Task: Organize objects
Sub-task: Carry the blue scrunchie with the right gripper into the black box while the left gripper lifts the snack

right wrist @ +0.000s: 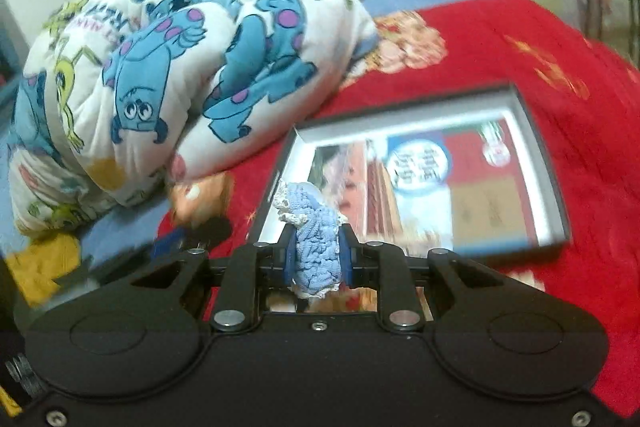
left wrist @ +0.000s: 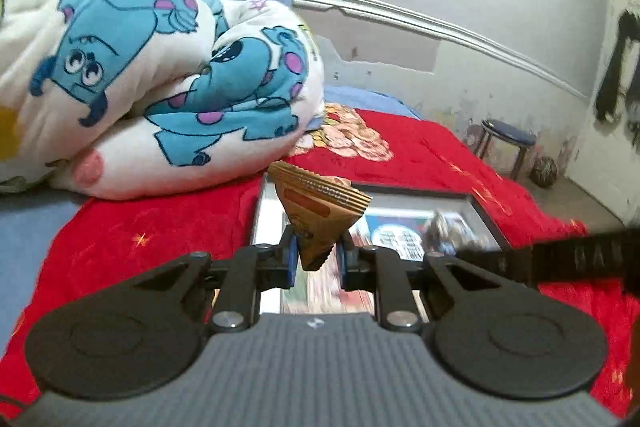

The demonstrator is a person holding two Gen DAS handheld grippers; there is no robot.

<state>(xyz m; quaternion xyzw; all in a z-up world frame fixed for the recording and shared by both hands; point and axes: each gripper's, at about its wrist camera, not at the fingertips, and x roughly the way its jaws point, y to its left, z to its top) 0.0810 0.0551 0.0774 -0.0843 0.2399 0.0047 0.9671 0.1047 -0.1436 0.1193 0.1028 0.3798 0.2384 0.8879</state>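
Note:
My left gripper (left wrist: pixel 316 257) is shut on a gold-brown snack packet (left wrist: pixel 320 211) and holds it above the near end of a shallow grey box (left wrist: pixel 480 205) lined with colourful printed paper. The right gripper shows in the left wrist view as a black arm (left wrist: pixel 580 259) at the right, with its blurred bundle (left wrist: pixel 444 231) over the box. In the right wrist view my right gripper (right wrist: pixel 318 255) is shut on a light blue crocheted cloth with white lace (right wrist: pixel 316 231), held over the near left corner of the same box (right wrist: pixel 536 147). The left gripper's packet appears blurred at the left (right wrist: pixel 204 195).
The box lies on a red blanket (left wrist: pixel 160 227) on a bed. A folded white duvet with blue monster print (left wrist: pixel 140 67) lies behind and left of the box. A yellow item (right wrist: pixel 44 267) lies at the bed's left. A blue stool (left wrist: pixel 506 139) and a ball (left wrist: pixel 544 171) are on the floor by the wall.

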